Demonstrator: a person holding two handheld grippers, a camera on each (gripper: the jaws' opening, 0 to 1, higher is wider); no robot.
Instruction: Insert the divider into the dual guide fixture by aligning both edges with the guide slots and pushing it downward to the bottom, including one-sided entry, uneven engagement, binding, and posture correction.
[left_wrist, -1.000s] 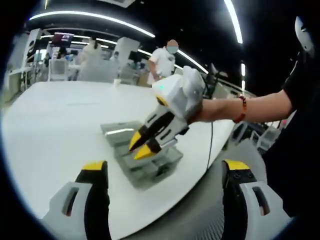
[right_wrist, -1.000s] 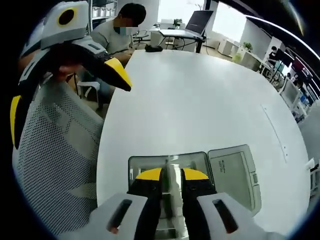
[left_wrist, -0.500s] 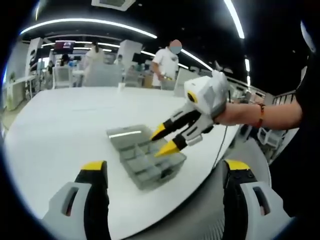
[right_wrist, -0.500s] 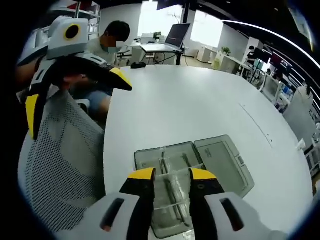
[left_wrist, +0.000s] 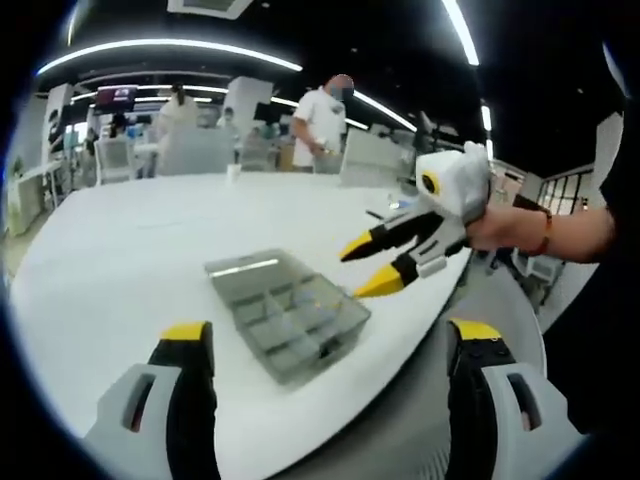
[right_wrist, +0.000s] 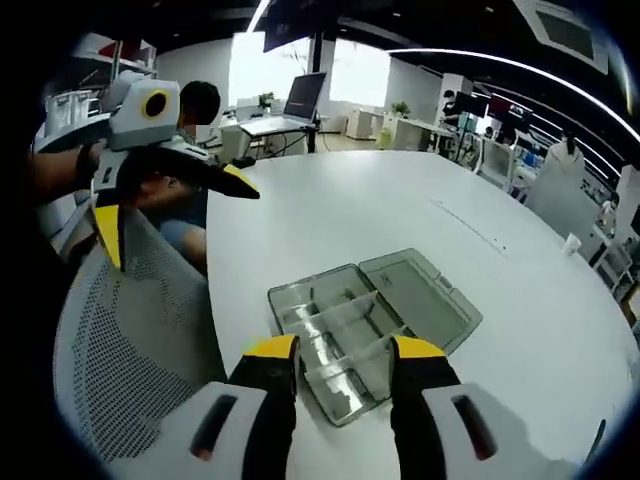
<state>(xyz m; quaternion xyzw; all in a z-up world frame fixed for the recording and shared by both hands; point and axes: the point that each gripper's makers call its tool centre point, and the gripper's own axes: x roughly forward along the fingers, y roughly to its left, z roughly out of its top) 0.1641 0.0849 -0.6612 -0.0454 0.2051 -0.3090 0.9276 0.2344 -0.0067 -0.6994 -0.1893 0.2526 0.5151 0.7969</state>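
On the white table (right_wrist: 400, 200) sits the clear box (right_wrist: 360, 325), lid flat beside it, dividers inside. The left gripper (left_wrist: 330, 395) hangs off the near edge, jaws spread, empty. The right gripper (right_wrist: 345, 365) hovers above the box, jaws apart, holding nothing. A divider seated on one side only could bind. Whether both edges are home is hard to make out.

Bright ceiling light strips (left_wrist: 170, 45), glare on white table (right_wrist: 400, 210), fisheye-warped edges
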